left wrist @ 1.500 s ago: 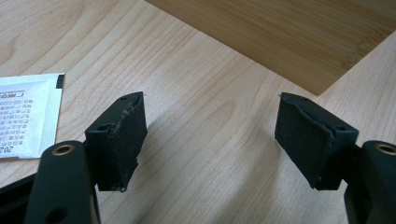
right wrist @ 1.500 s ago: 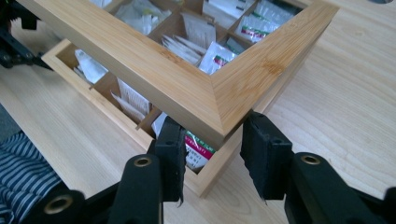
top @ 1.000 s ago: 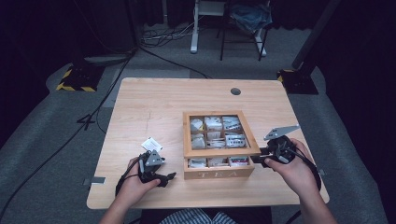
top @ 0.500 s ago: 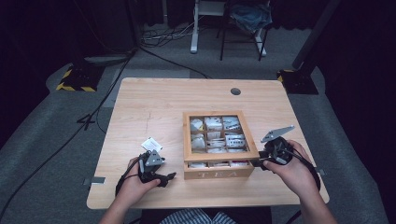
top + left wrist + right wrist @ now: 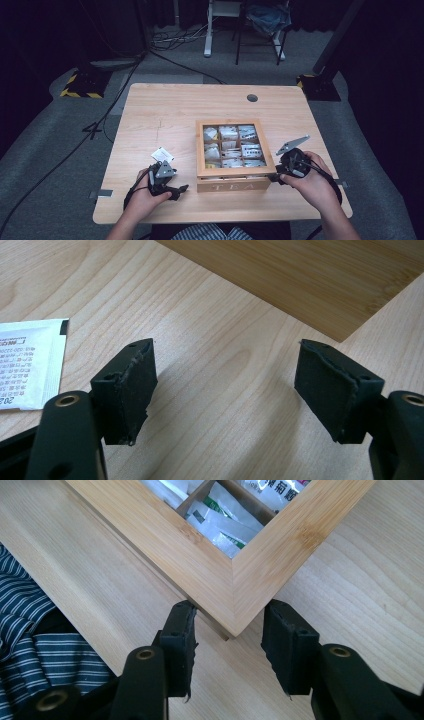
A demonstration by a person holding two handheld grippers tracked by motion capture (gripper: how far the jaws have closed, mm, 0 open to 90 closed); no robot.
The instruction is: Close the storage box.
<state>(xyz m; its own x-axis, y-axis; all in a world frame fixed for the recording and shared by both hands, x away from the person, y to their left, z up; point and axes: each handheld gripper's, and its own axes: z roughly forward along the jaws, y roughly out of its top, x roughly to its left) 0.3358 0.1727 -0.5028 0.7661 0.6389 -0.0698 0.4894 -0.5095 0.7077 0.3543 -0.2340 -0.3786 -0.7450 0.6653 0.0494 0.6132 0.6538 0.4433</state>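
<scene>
A wooden tea box (image 5: 200, 150) marked TEA sits mid-table, with sachets showing in its compartments. My right gripper (image 5: 273, 177) is at its near right corner. In the right gripper view the corner of the box (image 5: 250, 575) pokes between the jaws of that gripper (image 5: 230, 612). The tips lie close against its two faces, and the pads are not clamped flat on it. My left gripper (image 5: 179, 191) rests low on the table left of the box, open with only bare wood between its jaws (image 5: 227, 352). A white sachet (image 5: 162, 154) lies just beyond it (image 5: 25, 365).
The table's near edge runs just below both hands. A striped garment (image 5: 30, 630) shows past that edge. A round cable hole (image 5: 252, 98) is at the far side. The box's wooden side (image 5: 310, 280) rises ahead of the left gripper.
The right gripper has edged slightly left, closer onto the box's corner. The left gripper, the box and the sachet have stayed put.
</scene>
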